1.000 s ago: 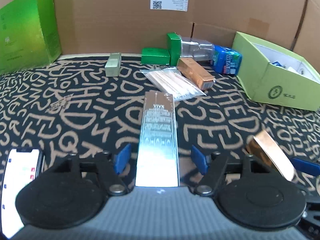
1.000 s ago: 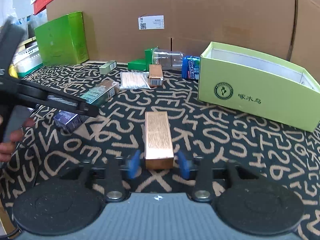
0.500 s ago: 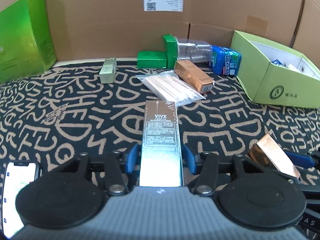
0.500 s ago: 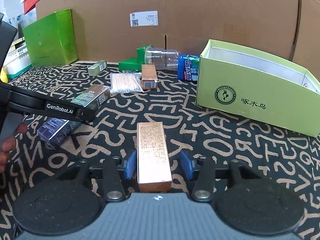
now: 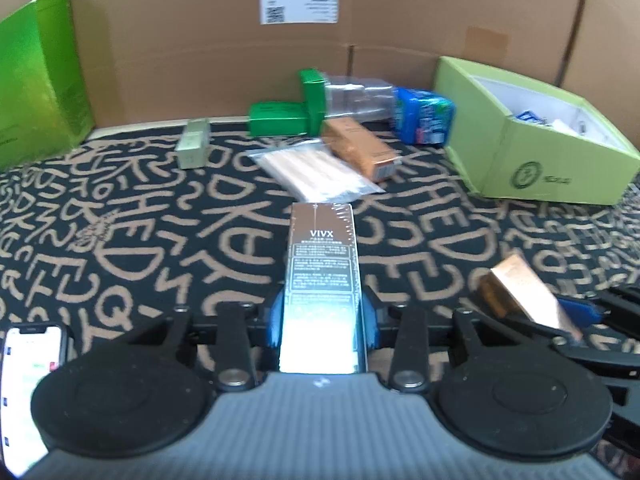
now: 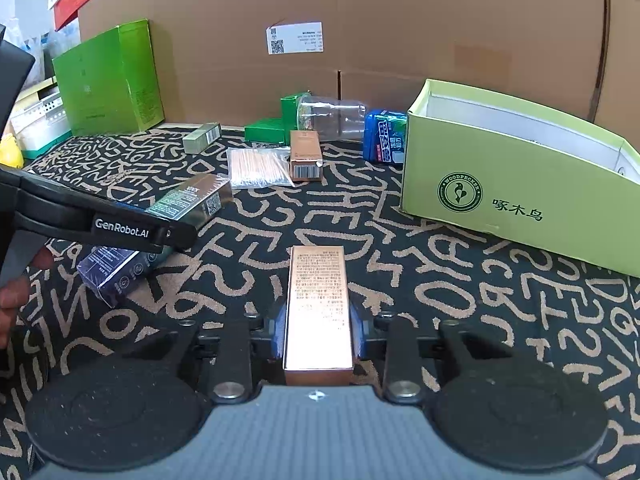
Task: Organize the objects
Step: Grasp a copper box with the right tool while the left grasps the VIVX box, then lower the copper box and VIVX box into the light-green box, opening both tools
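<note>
A long silver box marked VIVX (image 5: 322,256) lies on the patterned cloth between the blue pads of my left gripper (image 5: 323,320). The jaws are closing and the pads touch its sides. A copper-coloured box (image 6: 318,292) lies lengthwise in my right gripper (image 6: 318,332), whose jaws are closing too, pads against both sides. The left wrist view shows the copper box (image 5: 520,292) at the right. In the right wrist view the silver box (image 6: 192,200) sticks out past the left tool's black arm (image 6: 120,224). A light green open box (image 6: 500,184) stands to the right.
A dark blue box (image 6: 116,272) lies under the left tool. Farther back lie a bag of sticks (image 5: 316,168), an orange box (image 5: 360,148), green boxes (image 5: 276,120), a clear jar (image 5: 356,96) and a blue pack (image 5: 424,120). A tall green box (image 5: 36,92) stands far left, a phone (image 5: 28,380) near left.
Both pairs of jaws have closed in from well apart until the pads meet the sides of the silver box and the copper box. Neither box has shifted on the cloth.
</note>
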Action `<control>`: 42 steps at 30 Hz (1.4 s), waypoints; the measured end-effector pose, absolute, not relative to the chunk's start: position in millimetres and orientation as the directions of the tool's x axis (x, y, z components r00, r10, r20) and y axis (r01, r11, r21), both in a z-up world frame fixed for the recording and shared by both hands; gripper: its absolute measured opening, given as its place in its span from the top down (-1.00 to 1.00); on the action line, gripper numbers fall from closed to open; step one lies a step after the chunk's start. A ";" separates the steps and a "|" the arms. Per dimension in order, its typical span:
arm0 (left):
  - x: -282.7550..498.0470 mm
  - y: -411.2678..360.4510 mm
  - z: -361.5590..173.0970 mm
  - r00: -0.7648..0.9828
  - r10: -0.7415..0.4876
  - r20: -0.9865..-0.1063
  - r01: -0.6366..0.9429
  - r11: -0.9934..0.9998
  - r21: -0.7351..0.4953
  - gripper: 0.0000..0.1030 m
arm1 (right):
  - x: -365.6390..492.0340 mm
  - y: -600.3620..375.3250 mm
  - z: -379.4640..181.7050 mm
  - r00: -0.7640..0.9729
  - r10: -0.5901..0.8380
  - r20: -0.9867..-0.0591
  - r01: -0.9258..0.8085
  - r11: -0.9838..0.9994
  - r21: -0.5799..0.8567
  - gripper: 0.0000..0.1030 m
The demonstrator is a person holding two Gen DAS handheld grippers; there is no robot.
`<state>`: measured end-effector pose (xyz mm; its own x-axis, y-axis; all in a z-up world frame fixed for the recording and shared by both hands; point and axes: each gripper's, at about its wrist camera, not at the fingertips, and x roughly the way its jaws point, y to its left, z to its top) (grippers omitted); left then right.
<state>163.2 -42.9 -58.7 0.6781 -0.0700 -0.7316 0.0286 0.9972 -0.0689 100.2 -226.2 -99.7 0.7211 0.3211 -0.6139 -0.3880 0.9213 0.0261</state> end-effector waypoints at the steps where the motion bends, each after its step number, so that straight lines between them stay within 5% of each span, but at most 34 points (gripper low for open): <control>1: 162.3 -45.4 -54.8 0.682 -0.094 -0.726 0.046 0.995 -0.086 0.27 | 99.2 -227.5 -98.9 0.721 0.324 -0.612 -0.386 0.922 0.032 0.34; 9: 173.5 -92.1 5.0 0.738 -0.287 -0.610 0.232 0.958 -0.170 0.27 | 92.3 -260.3 -55.0 0.798 0.325 -0.507 -0.342 0.938 0.063 0.34; 17: 236.8 -158.3 53.1 0.742 -0.409 -0.531 0.348 0.912 -0.216 0.27 | 113.8 -314.7 -6.4 0.905 0.181 -0.386 -0.194 0.981 0.006 0.34; 25: 320.7 -207.6 36.6 0.732 -0.412 -0.543 0.320 0.911 -0.261 0.27 | 173.1 -361.8 1.3 0.938 0.031 -0.345 -0.045 0.998 -0.035 0.34; 32: 356.7 -225.0 3.4 0.708 -0.408 -0.576 0.316 0.913 -0.258 0.26 | 221.8 -375.3 -26.6 0.918 0.002 -0.398 -0.020 0.999 -0.041 0.34; 33: 359.0 -225.3 0.1 0.711 -0.412 -0.570 0.319 0.911 -0.260 0.19 | 226.5 -376.0 -30.5 0.915 0.000 -0.404 -0.019 0.999 -0.041 0.34; 35: 358.9 -222.9 -4.5 0.719 -0.421 -0.553 0.326 0.907 -0.268 -0.49 | 233.3 -377.2 -38.7 0.911 0.002 -0.413 -0.024 0.999 -0.048 0.34; 38: 356.5 -219.3 -4.4 0.755 -0.396 -0.523 0.307 0.918 -0.252 -0.82 | 240.4 -377.2 -48.3 0.903 0.008 -0.430 -0.040 0.997 -0.065 -0.33; 42: 348.5 -214.3 5.2 0.775 -0.392 -0.496 0.304 0.919 -0.252 -0.98 | 234.2 -375.0 -50.5 0.908 -0.011 -0.419 -0.029 0.996 -0.088 -0.43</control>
<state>348.5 -214.3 5.2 0.7749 -0.3925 -0.4955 0.3045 0.9187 -0.2515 234.2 -375.0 -50.5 0.9078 -0.0107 -0.4194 -0.0288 0.9957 -0.0877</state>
